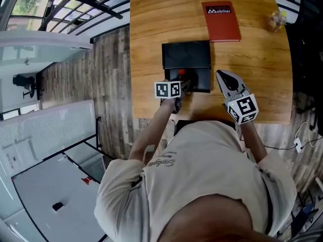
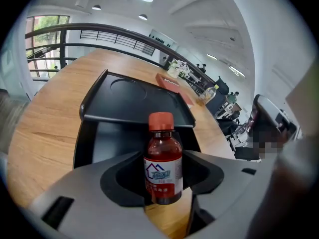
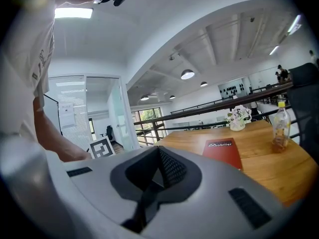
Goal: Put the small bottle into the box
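Note:
A small brown bottle [image 2: 163, 163] with a red cap and a red-and-white label stands upright between the jaws of my left gripper [image 2: 163, 185], which is shut on it. In the head view the bottle's cap [image 1: 181, 74] shows at the near left edge of the black box [image 1: 200, 78], whose lid [image 1: 185, 54] lies open on the far side. From the left gripper view the box [image 2: 112, 138] gapes right behind the bottle. My right gripper [image 1: 221, 74] hovers to the right of the box. In its own view the right gripper [image 3: 149, 183] is shut with nothing in it.
On the wooden table [image 1: 151, 29], a red booklet [image 1: 221, 21] lies beyond the box and a clear plastic bottle [image 1: 276, 20] stands at the far right. The table's near edge is just under my hands. A flower vase [image 3: 238, 117] stands far back.

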Tool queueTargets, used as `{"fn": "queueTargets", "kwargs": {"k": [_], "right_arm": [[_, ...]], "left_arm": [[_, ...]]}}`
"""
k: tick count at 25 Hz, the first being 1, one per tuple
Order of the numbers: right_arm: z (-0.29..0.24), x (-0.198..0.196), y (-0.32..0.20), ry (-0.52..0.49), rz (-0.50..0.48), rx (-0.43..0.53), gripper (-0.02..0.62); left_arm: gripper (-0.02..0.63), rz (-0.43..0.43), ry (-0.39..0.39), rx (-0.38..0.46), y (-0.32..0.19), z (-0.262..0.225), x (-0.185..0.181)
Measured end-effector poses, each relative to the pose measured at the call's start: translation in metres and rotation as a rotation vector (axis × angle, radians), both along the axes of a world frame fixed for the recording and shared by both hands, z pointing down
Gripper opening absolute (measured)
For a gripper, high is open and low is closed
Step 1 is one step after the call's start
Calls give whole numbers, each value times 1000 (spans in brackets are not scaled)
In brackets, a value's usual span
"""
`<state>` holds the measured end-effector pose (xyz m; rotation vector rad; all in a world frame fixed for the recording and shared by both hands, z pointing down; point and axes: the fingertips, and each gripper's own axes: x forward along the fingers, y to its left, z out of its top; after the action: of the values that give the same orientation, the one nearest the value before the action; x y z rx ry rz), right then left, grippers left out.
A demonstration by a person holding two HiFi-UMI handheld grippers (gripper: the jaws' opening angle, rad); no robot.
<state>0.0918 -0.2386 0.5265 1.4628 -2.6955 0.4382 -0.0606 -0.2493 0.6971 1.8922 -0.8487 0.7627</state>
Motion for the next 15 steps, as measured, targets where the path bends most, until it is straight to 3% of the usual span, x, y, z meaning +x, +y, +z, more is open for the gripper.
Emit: {"fn": "queueTargets", "kwargs": {"k": [15], "right_arm": [[0, -2, -12, -3, -12, 1, -5]], "left_arm": [[225, -12, -57, -164, -2, 28, -4]]}}
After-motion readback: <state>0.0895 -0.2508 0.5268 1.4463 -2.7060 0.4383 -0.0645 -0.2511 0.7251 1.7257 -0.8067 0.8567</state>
